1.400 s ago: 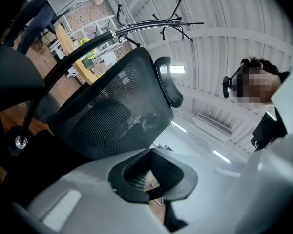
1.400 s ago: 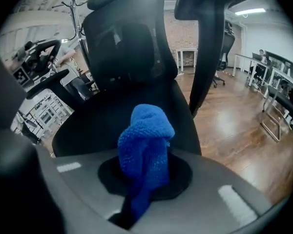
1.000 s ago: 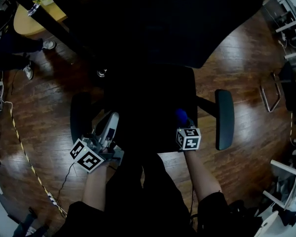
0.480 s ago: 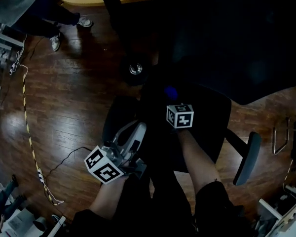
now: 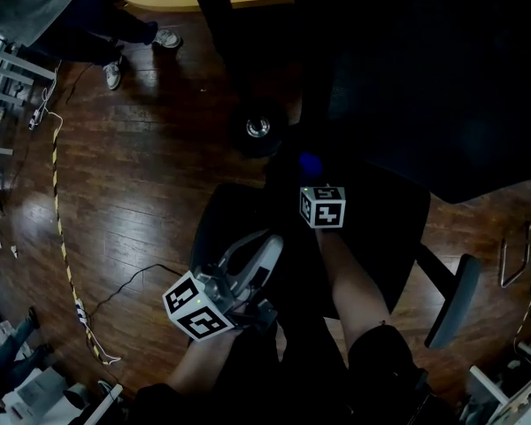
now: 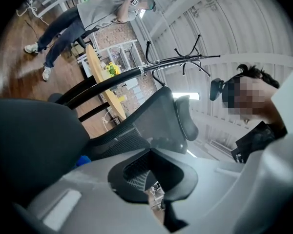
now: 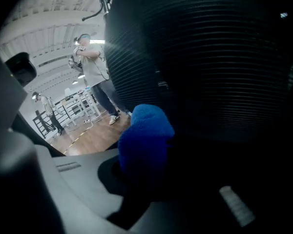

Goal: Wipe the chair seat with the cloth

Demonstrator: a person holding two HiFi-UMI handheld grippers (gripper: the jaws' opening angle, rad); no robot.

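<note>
At the seat's left front corner, the left hand-held gripper (image 5: 264, 246) hangs just outside the chair seat (image 5: 372, 237), over the dark left armrest (image 5: 214, 233). It is tipped upward, so its own view looks at the mesh backrest (image 6: 136, 126) and the ceiling, not at the seat. Its jaws look drawn together with nothing between them, and it takes no part in the wiping.

Further right, near the seat's back edge and toward its left side, the right hand-held gripper (image 5: 315, 180) is clenched on the blue cloth (image 7: 145, 133). The cloth bunches up out of the jaws as a thick wad. It sits low and close in front of the backrest, whose ribbed mesh fills most of the right gripper view. The seat is too dark to show whether the wad presses on it or rides just above.

Toward the seat's right edge the dark surface lies bare, with the right armrest (image 5: 451, 299) beyond it.

My reading is that a wiping pass along the back of the seat is in hand. How much of the seat has been covered cannot be told. The next move calls for a firm clamp, the wad pressed flat, and a drag clear of the backrest base.
</note>
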